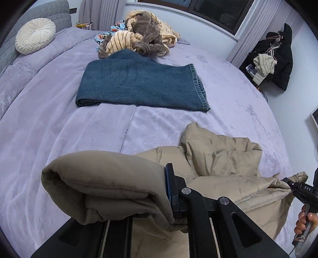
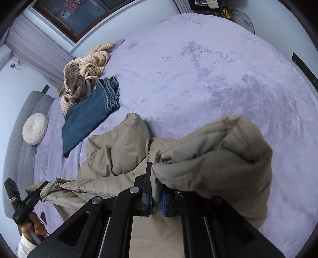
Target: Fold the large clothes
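A tan padded jacket [image 1: 218,158] is found at the near edge of the bed [image 1: 59,129], partly resting on the lilac cover and partly lifted. Its long axis is stretched crosswise between the two grippers, roughly parallel to the near edge of the bed. One loose part, possibly a sleeve, is seen rising in a crumpled peak toward the far side of the bed.

The left gripper [image 1: 169,198] is closed on one end of the jacket; a thick rolled bundle of fabric is draped over its left finger, which is hidden. In the right wrist view the left gripper [image 2: 39,191] is seen pinching a corner of the garment.

The right gripper [image 2: 157,196] is closed on the opposite end, with fabric clamped between its fingers [image 2: 147,186] and bunched over the right one. From the left wrist view the right gripper [image 1: 288,183] is seen gripping the far corner.

Beyond the jacket, folded blue jeans [image 1: 139,83] are laid flat, hem toward the right. A heap of striped and brown clothes [image 1: 139,33] lies just behind, touching the jeans. A round white cushion [image 1: 35,35] is propped at the grey headboard [image 1: 49,15]. A dark coat [image 1: 278,59] is hung by the wall.
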Motion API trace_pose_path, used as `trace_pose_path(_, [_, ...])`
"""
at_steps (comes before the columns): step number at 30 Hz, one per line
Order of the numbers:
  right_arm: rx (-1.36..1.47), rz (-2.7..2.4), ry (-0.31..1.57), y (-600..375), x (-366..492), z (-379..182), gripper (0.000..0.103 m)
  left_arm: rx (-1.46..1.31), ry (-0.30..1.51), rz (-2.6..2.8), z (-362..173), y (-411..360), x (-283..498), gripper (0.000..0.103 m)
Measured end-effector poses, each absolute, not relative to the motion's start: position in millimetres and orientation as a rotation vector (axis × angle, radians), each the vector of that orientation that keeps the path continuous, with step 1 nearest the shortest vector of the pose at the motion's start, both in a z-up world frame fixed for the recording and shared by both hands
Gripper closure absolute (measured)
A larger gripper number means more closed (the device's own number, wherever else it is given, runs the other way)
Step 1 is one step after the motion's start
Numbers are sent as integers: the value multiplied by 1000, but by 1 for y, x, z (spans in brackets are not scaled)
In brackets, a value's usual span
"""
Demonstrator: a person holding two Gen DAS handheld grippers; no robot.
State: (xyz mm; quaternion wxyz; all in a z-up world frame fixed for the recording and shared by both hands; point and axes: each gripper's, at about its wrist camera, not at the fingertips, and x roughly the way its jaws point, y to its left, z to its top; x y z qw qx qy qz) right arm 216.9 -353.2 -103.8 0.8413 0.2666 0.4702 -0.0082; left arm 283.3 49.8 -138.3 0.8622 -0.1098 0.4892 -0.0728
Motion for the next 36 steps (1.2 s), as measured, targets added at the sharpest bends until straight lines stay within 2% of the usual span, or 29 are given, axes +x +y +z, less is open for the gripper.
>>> trace_pose_path(8, [679,-37,994,-365,252,-182,96,-177,1086,-152,-217,34,327,90])
trace_pose_path(13, [697,-32,988,-367,252,-188,95,-164,1083,-152,-218,32,328,90])
trace_pose_path(15, [714,-30,995,-370,251,-184,94,-146,1071,-159,-209,33,323,86])
trace_pose_path(16, [717,-29,996,-370,251,-180,90,-145,1058,-174,-201,35,319,79])
trace_pose_path(17, [717,-28,993,-370,249,-175,88,-159,1043,-189,-194,38,314,63])
trace_pose_path(18, [716,-29,983,-370,245,-168,77,-175,1021,-200,-185,42,309,48])
trace_pose_path(19, [713,-31,962,-370,239,-159,56,-186,974,-187,-172,47,300,17])
trace_pose_path(20, [709,-31,939,-368,234,-151,42,-182,923,-158,-159,51,292,7])
trace_pose_path(21, [696,-30,910,-366,227,-141,25,-178,879,-143,-148,54,285,7])
trace_pose_path(22, [670,-24,890,-361,221,-131,25,-178,859,-153,-139,55,282,7])
trace_pose_path(24, [591,8,898,-347,216,-118,29,-191,864,-195,-131,52,280,7])
trace_pose_path(25, [550,38,908,-337,215,-115,51,-195,881,-250,-131,45,280,15])
trace_pose_path(26, [505,71,935,-325,216,-116,65,-176,900,-297,-136,34,281,35])
trace_pose_path(27, [473,107,964,-312,219,-120,76,-137,923,-328,-143,22,284,42])
trace_pose_path(28, [454,141,981,-300,223,-126,78,-105,937,-349,-149,9,285,51])
trace_pose_path(29, [437,158,996,-292,227,-133,79,-75,952,-369,-161,-6,286,52])
trace_pose_path(33, [398,155,1052,-272,256,-172,82,-34,1000,-355,-205,-43,296,52])
trace_pose_path(36, [379,134,1057,-273,274,-193,91,-36,1007,-295,-225,-48,315,52])
